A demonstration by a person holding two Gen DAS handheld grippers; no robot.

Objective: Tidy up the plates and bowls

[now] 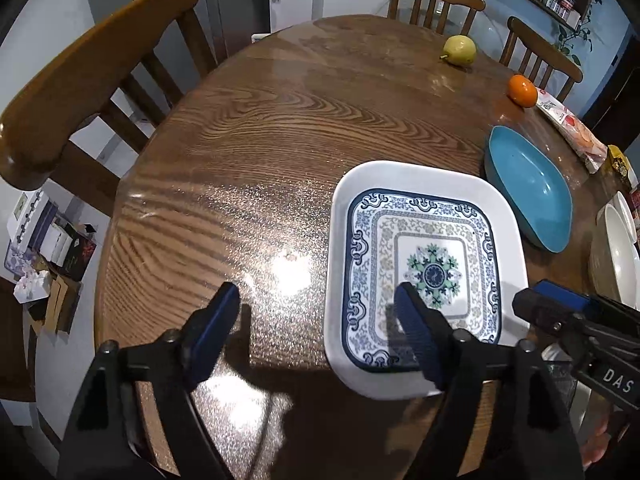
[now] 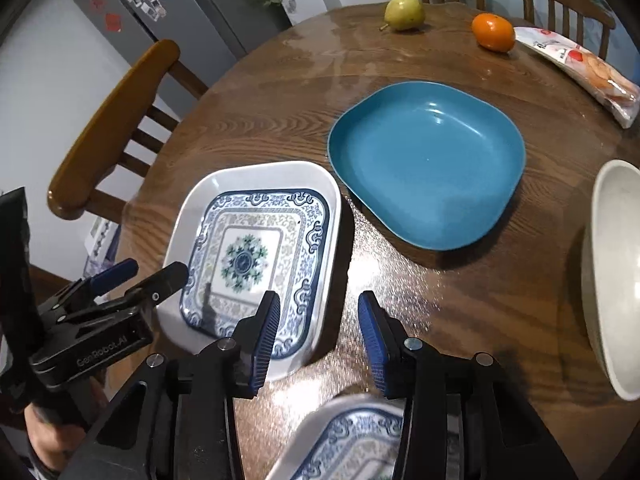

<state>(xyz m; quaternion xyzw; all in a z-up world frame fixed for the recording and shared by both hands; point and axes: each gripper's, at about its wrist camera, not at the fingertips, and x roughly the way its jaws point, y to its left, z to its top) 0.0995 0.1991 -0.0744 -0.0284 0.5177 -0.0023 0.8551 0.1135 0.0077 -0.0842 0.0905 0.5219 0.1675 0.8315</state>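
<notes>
Both your grippers gape wide with nothing in them: left gripper (image 1: pixel 316 300), right gripper (image 2: pixel 318 308). The patterned square plate (image 2: pixel 256 248) and blue dish (image 2: pixel 428 160) lie separately on the worktop (image 1: pixel 240 160); stacking seems barely begun.

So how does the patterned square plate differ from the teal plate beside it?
The patterned square plate has a white rim around blue floral ornament; the teal plate is one plain colour. The patterned plate lies nearer both grippers, with the left gripper over its near edge, while the teal plate lies further back, towards the orange. In the right wrist view the teal plate looks larger. Both are rounded squares, lying flat and empty on the wooden table.
</notes>
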